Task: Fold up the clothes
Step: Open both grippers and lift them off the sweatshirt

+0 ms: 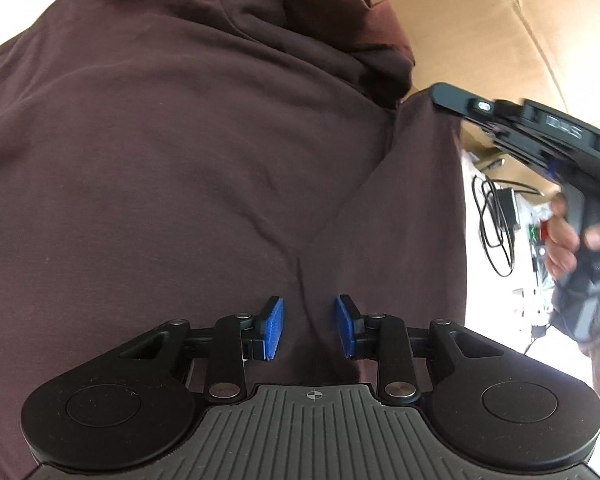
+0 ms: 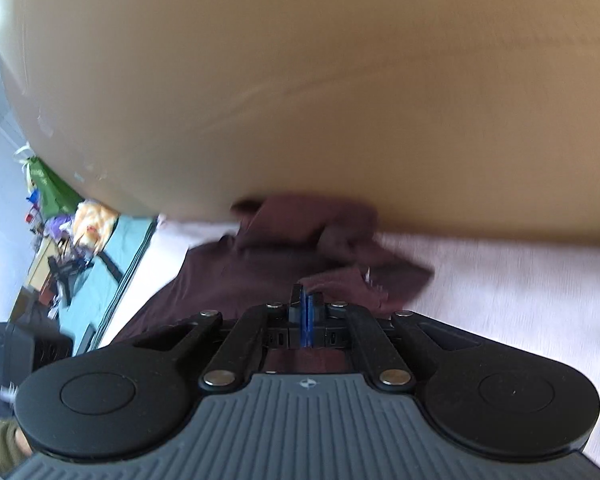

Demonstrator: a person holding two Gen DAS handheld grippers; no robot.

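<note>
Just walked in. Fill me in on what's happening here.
A person with a gripper in each hand is folding a dark maroon hoodie spread on a pale surface. The left gripper hangs open over a fabric ridge. The right gripper is shut near the hoodie's edge; whether it pinches cloth is unclear.

Right tool [image 2: 306, 320], pads pressed together, over a maroon garment [image 2: 260, 276] on pale bedding [image 2: 500, 292]
</note>
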